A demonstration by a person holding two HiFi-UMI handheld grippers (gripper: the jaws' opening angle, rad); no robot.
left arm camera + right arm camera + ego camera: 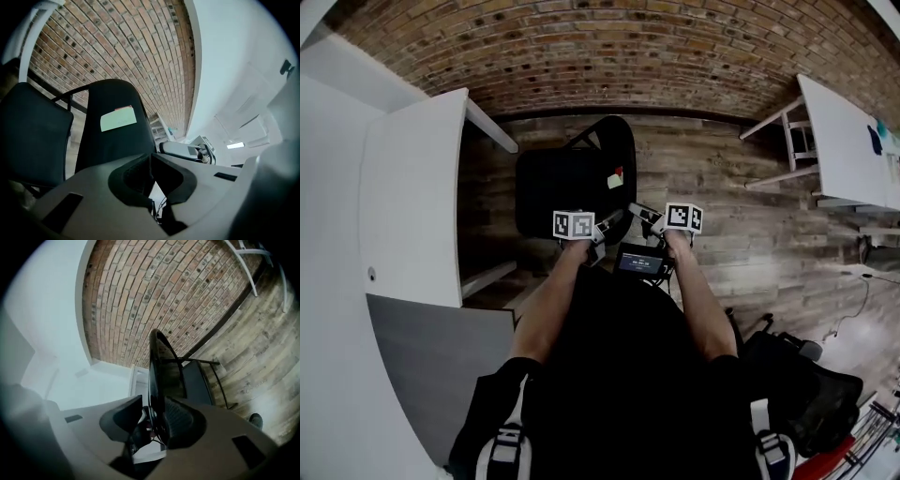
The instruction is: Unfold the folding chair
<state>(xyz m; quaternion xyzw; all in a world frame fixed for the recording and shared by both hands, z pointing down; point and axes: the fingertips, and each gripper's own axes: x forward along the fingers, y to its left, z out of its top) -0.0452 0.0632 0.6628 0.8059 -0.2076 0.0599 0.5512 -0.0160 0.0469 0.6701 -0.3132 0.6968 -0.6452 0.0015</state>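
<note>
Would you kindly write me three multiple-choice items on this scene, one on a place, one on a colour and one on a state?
1. What stands between the right tongs?
A. the chair back edge
B. a cup
C. nothing

2. What colour is the chair?
A. white
B. black
C. red

3. How are the left tongs?
A. wide open
B. shut on a cloth
C. shut and empty

Key:
1 A: the right gripper view shows the dark edge between the tongs.
2 B: it shows black in the head view.
3 C: the left gripper view shows them closed together with nothing between.
</note>
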